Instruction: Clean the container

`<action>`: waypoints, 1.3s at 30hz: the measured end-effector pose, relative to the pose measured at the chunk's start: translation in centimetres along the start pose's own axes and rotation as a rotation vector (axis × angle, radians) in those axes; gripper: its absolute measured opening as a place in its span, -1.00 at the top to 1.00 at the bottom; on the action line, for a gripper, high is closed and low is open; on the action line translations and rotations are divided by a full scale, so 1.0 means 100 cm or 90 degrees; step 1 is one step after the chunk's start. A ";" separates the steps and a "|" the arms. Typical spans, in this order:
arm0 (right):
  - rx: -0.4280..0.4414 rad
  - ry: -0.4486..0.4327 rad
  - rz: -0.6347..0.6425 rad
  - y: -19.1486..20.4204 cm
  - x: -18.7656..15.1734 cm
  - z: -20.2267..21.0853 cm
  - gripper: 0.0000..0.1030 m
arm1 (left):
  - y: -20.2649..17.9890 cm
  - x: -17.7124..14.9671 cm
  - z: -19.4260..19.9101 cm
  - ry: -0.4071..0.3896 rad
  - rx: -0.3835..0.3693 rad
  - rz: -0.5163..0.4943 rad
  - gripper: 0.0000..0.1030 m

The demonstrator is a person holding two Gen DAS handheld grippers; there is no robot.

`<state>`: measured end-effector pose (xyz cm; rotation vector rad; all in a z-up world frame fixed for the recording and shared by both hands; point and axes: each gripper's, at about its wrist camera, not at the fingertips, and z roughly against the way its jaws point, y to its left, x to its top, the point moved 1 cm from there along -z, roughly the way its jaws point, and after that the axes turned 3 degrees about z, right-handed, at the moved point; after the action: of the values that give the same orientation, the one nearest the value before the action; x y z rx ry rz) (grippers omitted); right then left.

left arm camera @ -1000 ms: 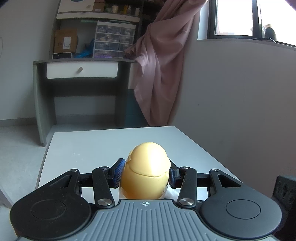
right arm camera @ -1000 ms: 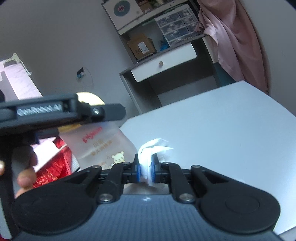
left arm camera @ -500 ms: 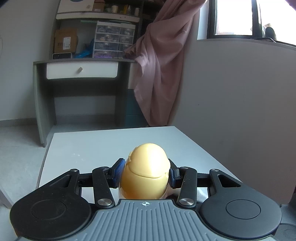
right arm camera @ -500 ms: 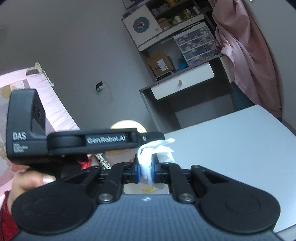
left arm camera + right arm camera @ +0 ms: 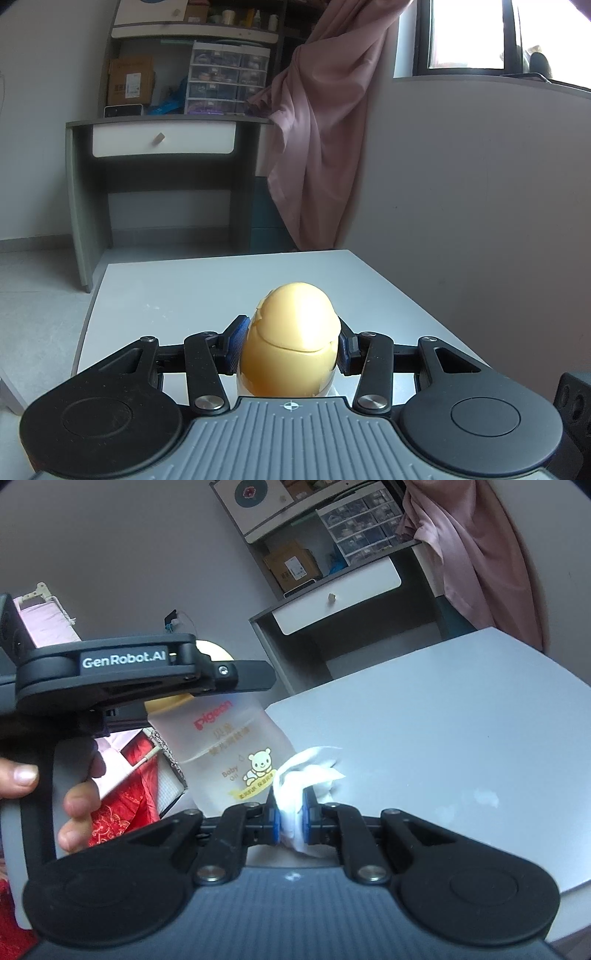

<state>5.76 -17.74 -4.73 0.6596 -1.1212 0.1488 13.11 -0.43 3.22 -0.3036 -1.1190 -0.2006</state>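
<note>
My left gripper is shut on a baby oil bottle with a yellow egg-shaped cap, held upright above the white table. In the right wrist view the same bottle shows as a frosted body with a bear print, under the left gripper's black body. My right gripper is shut on a crumpled white tissue, whose free end lies beside the bottle's lower right side, at or close to its surface.
A grey desk with a white drawer and shelves stands behind the table. A pink curtain hangs at the right. Red fabric lies left of the table. A small white smear marks the tabletop.
My right gripper with the tissue has dropped back down from the raised, tilted view, bringing the tissue beside the bottle's lower body. The left gripper and bottle have stayed still.
</note>
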 end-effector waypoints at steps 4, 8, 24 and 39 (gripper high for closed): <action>0.016 -0.019 0.007 0.009 0.006 0.009 0.78 | 0.000 0.001 0.000 0.000 0.001 -0.001 0.10; 0.038 -0.057 0.020 0.022 0.017 0.022 0.78 | 0.001 0.000 0.002 0.000 0.000 0.001 0.10; 0.042 -0.018 -0.004 0.012 0.001 0.014 0.78 | 0.003 0.000 0.002 0.002 0.000 -0.002 0.10; 0.040 -0.016 -0.001 0.017 0.002 0.018 0.78 | 0.003 -0.001 0.002 0.004 -0.002 0.000 0.10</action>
<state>3.68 -17.43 -3.39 0.7196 -1.1435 0.1756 13.02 -0.07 3.15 -0.3055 -1.1120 -0.2024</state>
